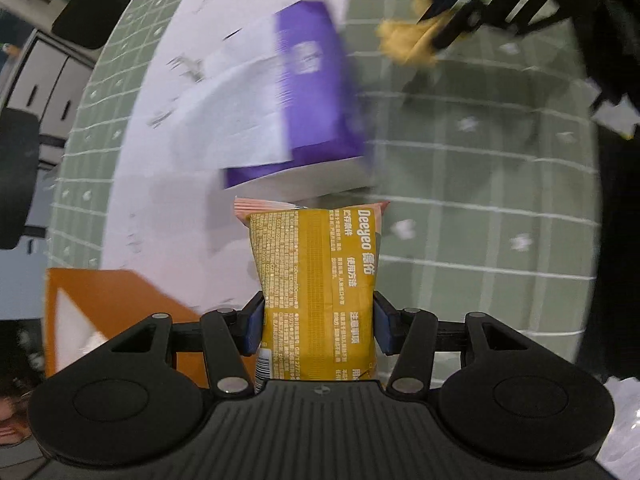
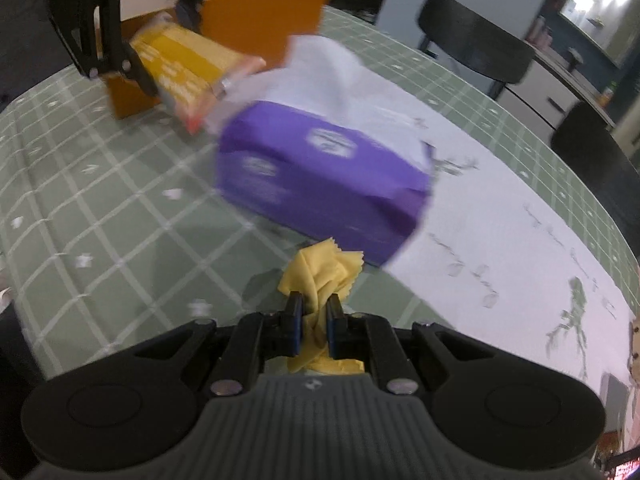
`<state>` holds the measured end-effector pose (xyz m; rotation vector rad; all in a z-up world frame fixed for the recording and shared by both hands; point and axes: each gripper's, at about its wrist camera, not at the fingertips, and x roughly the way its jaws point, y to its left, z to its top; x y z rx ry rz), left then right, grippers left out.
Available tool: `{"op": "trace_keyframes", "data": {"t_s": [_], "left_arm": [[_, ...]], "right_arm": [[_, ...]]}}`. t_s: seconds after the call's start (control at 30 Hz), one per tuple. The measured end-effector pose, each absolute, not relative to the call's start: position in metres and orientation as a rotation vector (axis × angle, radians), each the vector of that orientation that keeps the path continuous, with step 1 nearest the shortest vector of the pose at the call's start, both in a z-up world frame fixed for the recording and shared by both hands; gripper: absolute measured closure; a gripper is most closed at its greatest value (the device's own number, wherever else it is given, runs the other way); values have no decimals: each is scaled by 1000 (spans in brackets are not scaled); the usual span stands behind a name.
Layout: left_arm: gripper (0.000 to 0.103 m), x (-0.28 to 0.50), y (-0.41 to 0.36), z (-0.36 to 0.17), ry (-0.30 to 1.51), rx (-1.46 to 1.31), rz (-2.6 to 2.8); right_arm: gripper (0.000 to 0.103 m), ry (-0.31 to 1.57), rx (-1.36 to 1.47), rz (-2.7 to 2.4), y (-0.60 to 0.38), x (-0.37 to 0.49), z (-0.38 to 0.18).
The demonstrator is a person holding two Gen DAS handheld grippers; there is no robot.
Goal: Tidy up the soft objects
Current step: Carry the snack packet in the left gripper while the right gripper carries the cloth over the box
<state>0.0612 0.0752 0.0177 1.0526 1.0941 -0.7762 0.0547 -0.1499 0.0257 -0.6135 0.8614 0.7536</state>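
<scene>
My left gripper (image 1: 318,326) is shut on a yellow wipes packet (image 1: 316,280) and holds it above the table; the packet also shows in the right wrist view (image 2: 188,68), near the orange box. My right gripper (image 2: 314,320) is shut on a crumpled yellow cloth (image 2: 320,272), which also shows in the left wrist view (image 1: 404,42). A purple tissue box (image 1: 312,96) with a white tissue sticking out lies on the table between the two grippers, also in the right wrist view (image 2: 320,172).
An orange open box (image 2: 260,12) stands at the table's far side, also in the left wrist view (image 1: 108,312). A green checked tablecloth (image 2: 100,200) and a white printed sheet (image 2: 500,220) cover the round table. Black chairs (image 2: 472,40) stand beyond the edge.
</scene>
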Motion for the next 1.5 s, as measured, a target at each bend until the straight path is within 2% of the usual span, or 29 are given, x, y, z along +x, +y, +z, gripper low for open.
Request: {"op": "trace_keyframes", "data": {"t_s": [0.23,0.47,0.83,1.23,1.5], "left_arm": [[43,28,84,32,1034,1012,-799],[43,15,114,76,969,914,-755],[43,27,187,118,929,828,-586],[43,43,239,126,960,778,-512],[43,66,263,99,981,773,-493]], "right_arm": [[93,813,-641,858,-109,22,47],[93,714,-654,938,-66,14,83],[93,581,-695,1005,4,29,130],[93,531,-698,1039,67,59,148],[93,556,-715,1065,104,75,130]]}}
